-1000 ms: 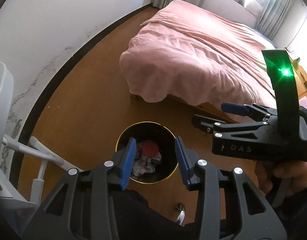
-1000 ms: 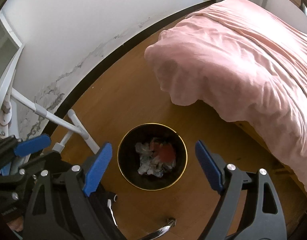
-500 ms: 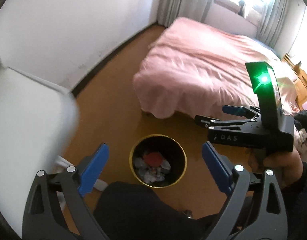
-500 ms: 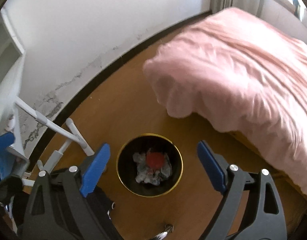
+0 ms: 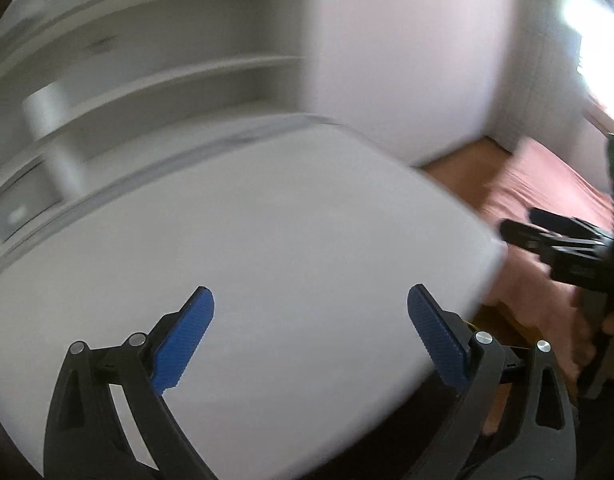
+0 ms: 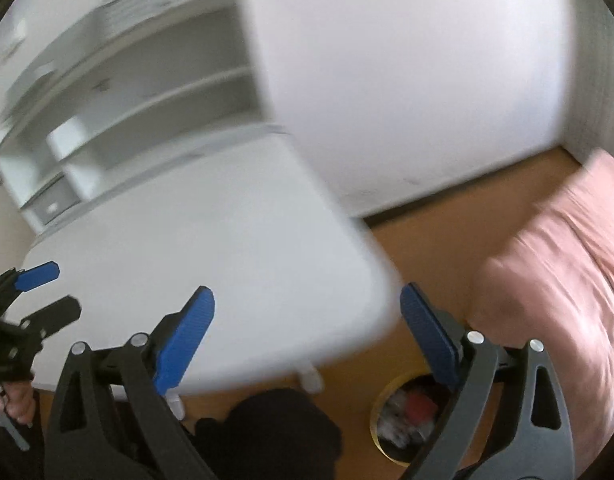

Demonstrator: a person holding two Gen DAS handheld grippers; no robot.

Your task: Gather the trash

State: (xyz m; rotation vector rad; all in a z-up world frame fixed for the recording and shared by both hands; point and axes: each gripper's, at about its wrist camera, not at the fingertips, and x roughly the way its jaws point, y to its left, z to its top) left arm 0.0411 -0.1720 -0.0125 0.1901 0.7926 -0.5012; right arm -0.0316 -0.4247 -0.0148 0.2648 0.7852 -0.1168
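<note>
White table (image 5: 307,240), shelves (image 6: 147,92), wooden floor (image 6: 427,240).

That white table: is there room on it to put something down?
In these blurred views the white table looks bare from the shelf unit to its near rounded edge. The floor strip between table and pink bed is free; the trash bin crowds its near end.
</note>
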